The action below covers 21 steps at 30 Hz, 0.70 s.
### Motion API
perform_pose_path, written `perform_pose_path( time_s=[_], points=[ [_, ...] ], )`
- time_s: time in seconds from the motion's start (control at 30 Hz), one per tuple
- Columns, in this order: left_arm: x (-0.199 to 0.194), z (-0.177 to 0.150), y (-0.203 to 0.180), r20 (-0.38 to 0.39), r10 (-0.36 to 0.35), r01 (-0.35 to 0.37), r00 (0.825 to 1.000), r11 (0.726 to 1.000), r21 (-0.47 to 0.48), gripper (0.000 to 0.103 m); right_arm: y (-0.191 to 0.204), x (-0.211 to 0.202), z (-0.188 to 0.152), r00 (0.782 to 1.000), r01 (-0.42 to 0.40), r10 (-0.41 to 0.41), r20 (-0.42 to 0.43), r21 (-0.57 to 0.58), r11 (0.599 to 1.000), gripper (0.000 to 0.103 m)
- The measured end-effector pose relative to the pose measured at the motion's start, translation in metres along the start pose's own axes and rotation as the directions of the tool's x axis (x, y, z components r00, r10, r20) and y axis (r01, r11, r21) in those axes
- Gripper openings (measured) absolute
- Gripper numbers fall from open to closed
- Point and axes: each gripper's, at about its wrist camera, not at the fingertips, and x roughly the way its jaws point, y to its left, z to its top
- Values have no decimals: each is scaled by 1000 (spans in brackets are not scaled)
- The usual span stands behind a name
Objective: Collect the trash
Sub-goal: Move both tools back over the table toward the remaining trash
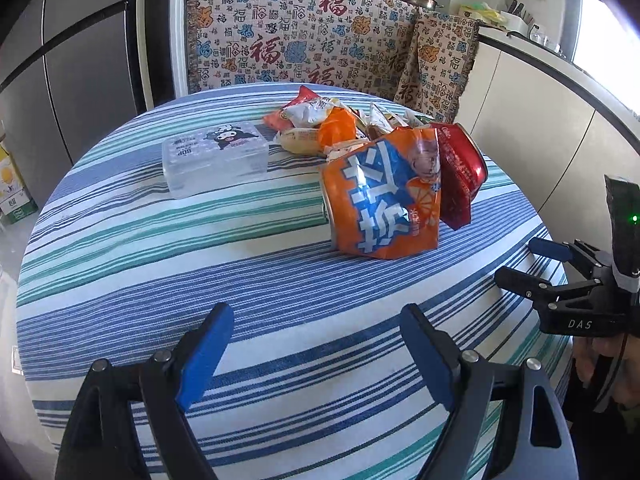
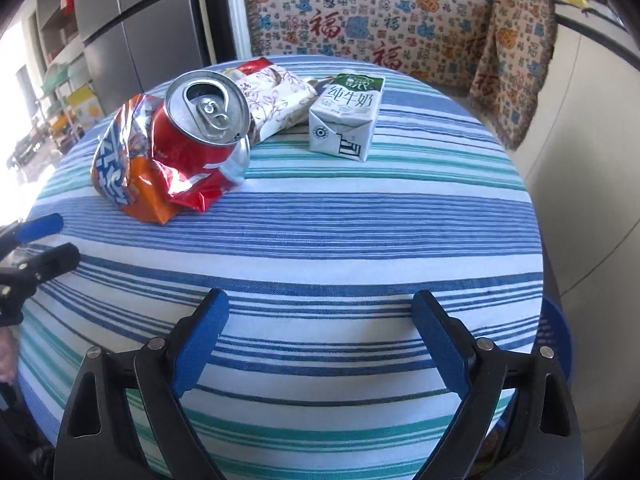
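Observation:
A crushed red soda can [image 2: 200, 128] lies on a round table with a striped cloth [image 2: 360, 216], leaning on an orange snack wrapper [image 2: 120, 168] and a red wrapper [image 2: 196, 192]. Behind them are a floral packet [image 2: 272, 96] and a white milk carton [image 2: 344, 116]. In the left wrist view the orange wrapper [image 1: 384, 196] and can [image 1: 464, 160] sit mid-table, with a pile of small wrappers [image 1: 320, 120] behind. My left gripper [image 1: 316, 320] and right gripper [image 2: 320, 308] hover open over the near cloth, nothing between their fingers.
A clear plastic box with a cartoon lid [image 1: 216, 156] stands left of the pile. A patterned cloth [image 1: 320, 40] hangs over furniture behind the table. A blue basket [image 2: 556, 336] shows below the table's right edge. A grey fridge [image 1: 60, 60] stands at left, counters at right.

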Motion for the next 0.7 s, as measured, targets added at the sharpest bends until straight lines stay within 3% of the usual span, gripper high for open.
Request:
perform_pose_path(
  time_s=[0.23,0.47,0.7],
  points=[
    [1,14,-40,46,-29,27,999,999,39,87,4,1,-1,1000,12,-12,24,7,1000,102],
    [32,28,-63,38,121,-121,992,993,6,87,5,-3,-4,1000,3,-3,30,1,1000,102],
    [48,42,-62,33,199,-195,979,976,-96,88,3,-3,-4,999,-11,11,41,5,1000,102]
  ],
)
